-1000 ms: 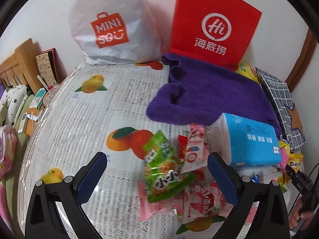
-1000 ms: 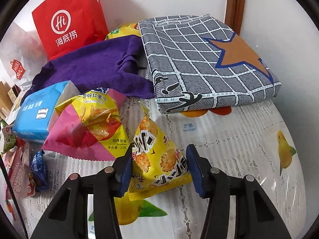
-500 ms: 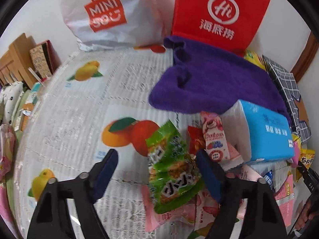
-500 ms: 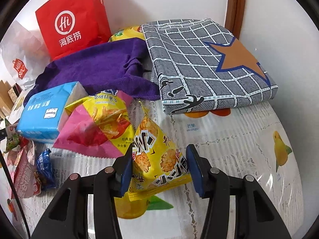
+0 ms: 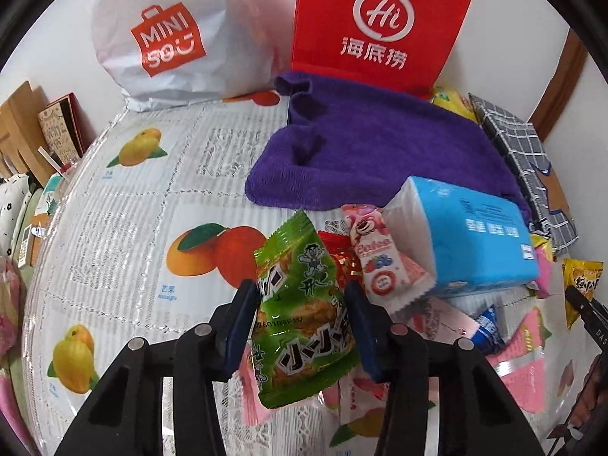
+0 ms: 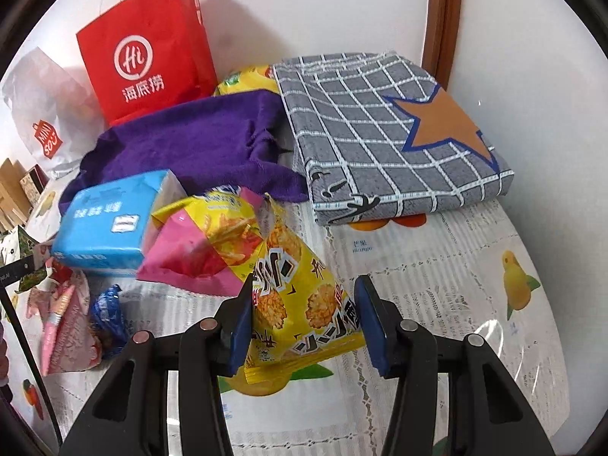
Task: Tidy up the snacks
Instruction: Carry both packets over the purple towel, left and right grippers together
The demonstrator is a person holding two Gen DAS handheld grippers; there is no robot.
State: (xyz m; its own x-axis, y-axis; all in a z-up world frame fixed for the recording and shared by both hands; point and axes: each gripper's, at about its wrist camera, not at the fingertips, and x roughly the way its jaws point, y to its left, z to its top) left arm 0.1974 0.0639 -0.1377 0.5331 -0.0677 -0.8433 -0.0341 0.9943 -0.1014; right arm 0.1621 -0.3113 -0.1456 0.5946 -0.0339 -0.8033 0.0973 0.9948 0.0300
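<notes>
both views are close fisheyes looking forward and steeply down along their own fingers at the table (image 5: 114,228). the left wrist view faces the white bag (image 5: 167,34); the right wrist view sits further right. both share the red bag (image 6: 148,49), purple towel (image 6: 190,144) and blue tissue pack (image 5: 471,235).

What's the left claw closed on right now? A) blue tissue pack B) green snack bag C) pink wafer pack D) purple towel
B: the left claw has just closed, both pads pressing the green snack bag between them.
</notes>
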